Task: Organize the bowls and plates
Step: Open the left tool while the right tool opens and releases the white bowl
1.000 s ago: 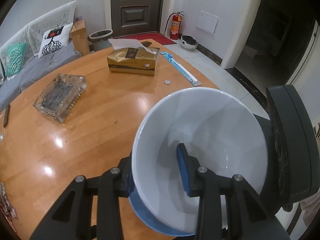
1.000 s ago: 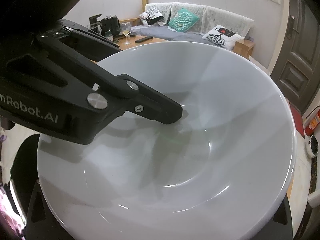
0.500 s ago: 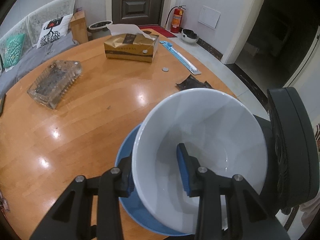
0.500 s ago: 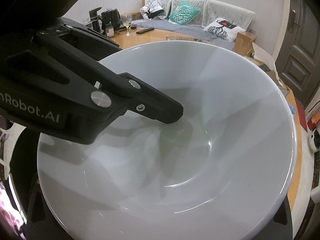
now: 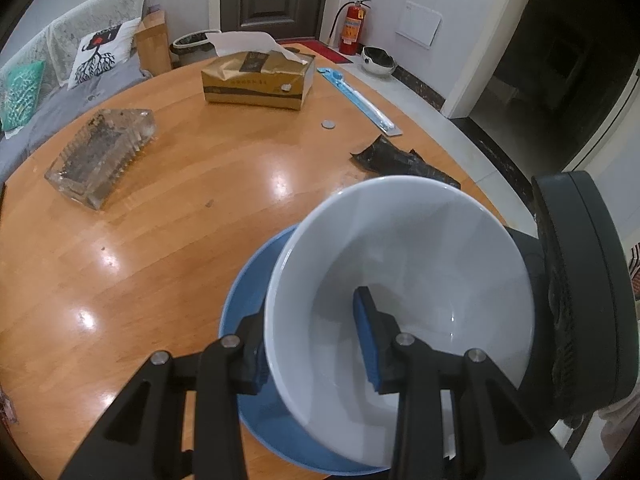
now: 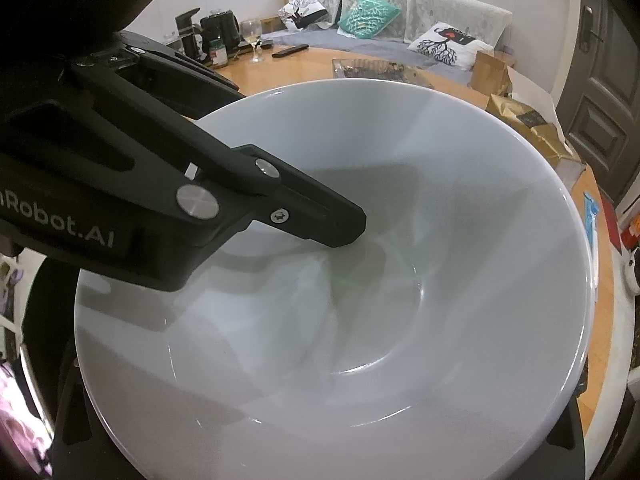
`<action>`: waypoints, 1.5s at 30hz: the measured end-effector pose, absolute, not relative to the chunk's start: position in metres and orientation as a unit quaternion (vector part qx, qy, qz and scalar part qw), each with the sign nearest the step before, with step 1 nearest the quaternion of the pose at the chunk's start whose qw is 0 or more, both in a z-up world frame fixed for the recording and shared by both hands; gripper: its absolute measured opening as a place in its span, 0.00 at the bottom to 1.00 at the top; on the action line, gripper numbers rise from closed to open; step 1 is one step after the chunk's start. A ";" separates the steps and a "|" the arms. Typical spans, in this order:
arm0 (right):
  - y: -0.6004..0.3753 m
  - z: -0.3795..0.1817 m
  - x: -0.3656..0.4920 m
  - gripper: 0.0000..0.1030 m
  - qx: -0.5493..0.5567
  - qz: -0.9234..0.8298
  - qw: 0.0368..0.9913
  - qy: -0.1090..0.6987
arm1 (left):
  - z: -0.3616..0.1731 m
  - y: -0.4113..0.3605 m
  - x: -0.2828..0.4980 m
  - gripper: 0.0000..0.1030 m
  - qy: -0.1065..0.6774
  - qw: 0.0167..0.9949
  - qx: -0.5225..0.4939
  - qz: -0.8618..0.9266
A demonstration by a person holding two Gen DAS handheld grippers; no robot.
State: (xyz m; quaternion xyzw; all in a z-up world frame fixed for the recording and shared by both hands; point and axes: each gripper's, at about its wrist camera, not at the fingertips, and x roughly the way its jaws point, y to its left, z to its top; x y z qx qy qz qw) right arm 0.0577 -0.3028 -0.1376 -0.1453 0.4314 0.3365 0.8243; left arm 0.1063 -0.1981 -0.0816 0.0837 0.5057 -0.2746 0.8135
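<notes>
Two claws work one white bowl (image 5: 400, 280). The left claw (image 5: 312, 344) is closed on the bowl's near wall, one blue-padded finger (image 5: 366, 336) inside and the other outside, jaws only partly apart because the wall fills them. The right claw sits at the bowl's far rim in the left view as a dark housing; in its own view the bowl hides its jaws, so I cannot tell how far apart they are or whether they grip.

Directly under the left claw lies a blue plate (image 5: 248, 280) on the desk (image 5: 160, 220), and the bowl hangs tilted over it, its base hidden, so contact with the plate cannot be judged.

Glazed ceramic like this is likely stiff, fairly heavy, slick and chip-prone. A pinch across the rim wall, as here, is probably the only workable hold; the steep flare could let the pads creep upward, so the grip should stay low on the wall and the set-down be slow and level.

Beyond the claw, well apart, sit a tissue box (image 5: 256, 80) and a glass tray (image 5: 100, 152).
</notes>
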 end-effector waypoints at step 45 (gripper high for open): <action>-0.315 -0.133 0.042 0.98 -0.088 0.275 0.838 0.464 | -0.073 -0.195 0.096 0.61 0.493 0.822 0.094 -0.269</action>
